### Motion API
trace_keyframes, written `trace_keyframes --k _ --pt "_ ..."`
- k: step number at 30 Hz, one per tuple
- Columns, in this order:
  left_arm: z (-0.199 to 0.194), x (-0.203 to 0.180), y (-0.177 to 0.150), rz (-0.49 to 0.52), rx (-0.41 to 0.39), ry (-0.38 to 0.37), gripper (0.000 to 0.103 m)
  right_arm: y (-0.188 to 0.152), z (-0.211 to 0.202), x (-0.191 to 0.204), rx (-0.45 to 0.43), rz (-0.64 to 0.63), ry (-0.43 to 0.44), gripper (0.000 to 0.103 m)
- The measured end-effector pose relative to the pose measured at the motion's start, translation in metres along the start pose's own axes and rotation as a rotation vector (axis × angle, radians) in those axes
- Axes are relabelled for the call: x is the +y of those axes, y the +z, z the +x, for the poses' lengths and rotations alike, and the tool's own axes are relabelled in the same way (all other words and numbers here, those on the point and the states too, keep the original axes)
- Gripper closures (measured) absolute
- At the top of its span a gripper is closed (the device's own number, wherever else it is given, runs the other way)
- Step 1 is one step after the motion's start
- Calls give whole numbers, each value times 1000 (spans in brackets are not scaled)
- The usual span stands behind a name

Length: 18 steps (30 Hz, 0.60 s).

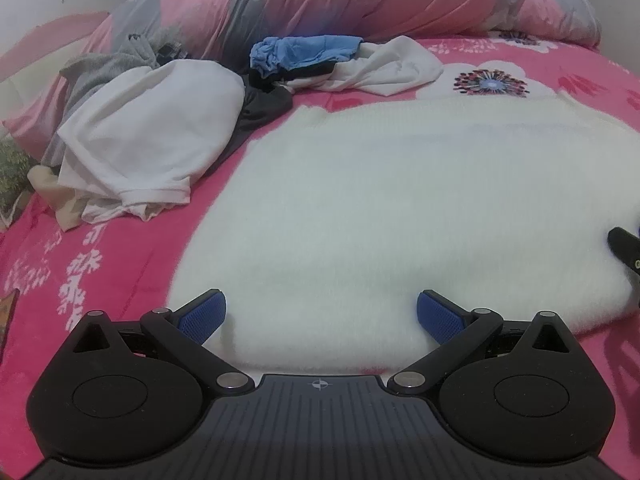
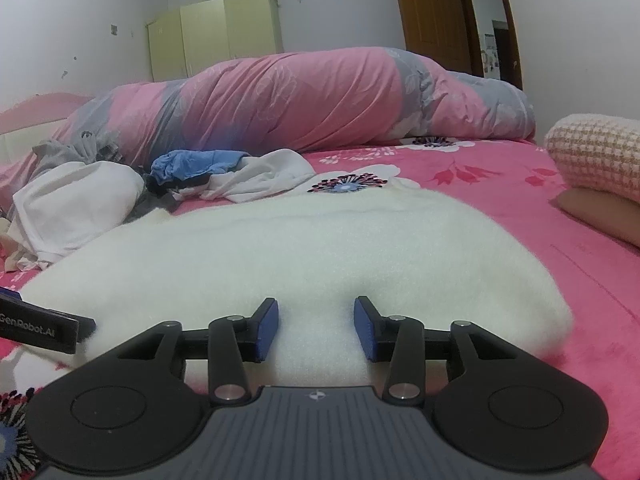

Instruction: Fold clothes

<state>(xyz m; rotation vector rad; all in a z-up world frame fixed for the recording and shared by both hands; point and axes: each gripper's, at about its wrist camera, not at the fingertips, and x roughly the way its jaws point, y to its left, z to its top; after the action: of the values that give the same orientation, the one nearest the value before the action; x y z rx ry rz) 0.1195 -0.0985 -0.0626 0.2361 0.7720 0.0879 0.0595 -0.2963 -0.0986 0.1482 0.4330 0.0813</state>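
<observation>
The left tongs (image 1: 321,316) stand spread as wide as they go, their blue pads (image 1: 202,317) apart over the near edge of a fluffy white garment (image 1: 380,208); nothing is gripped. The right tongs (image 2: 316,330) are about half open, and the garment's near hem bulges up between their pads (image 2: 267,330), but the pads do not look to be pressing on it, so I read them as open and empty too.

The white garment lies flat on the bed's pink flowered sheet (image 1: 120,256), straight ahead of both tongs and below them. Its long axis runs across both views, side to side, so the near long edge faces the tongs. The left tongs sit toward its left end, the right toward its right end; each is about equally close to the hem. My guess is that the coming move depends on both gripping this near edge and carrying it away toward the far edge.

Beyond the garment, to the left, is a heap of unfolded clothes (image 1: 148,140), white, grey and blue. Behind it a rolled pink and grey quilt (image 2: 304,100) lies along the far side of the bed. At the right edge of the right view is a knitted cushion (image 2: 596,152).
</observation>
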Motion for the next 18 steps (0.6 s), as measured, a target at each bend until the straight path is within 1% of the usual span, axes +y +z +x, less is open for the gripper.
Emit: trace_keyframes --k 2,4,7,10,14,18 --pt "0 -1 0 6 -3 9 0 0 0 0 0 0 17 30" --pt "0 -2 0 9 -4 15 0 -1 0 5 4 -24 37 20" --pt "0 -2 -1 0 -4 15 0 -3 -1 11 -6 -53 20 16" --pt "1 0 0 -17 1 7 0 -3 -4 10 -20 -39 19 9" --pt "1 3 -1 -32 -3 -9 0 -3 -7 6 -36 -8 22 7" --pt "1 9 -5 -58 -21 -42 0 -4 -8 5 -45 -5 9 7"
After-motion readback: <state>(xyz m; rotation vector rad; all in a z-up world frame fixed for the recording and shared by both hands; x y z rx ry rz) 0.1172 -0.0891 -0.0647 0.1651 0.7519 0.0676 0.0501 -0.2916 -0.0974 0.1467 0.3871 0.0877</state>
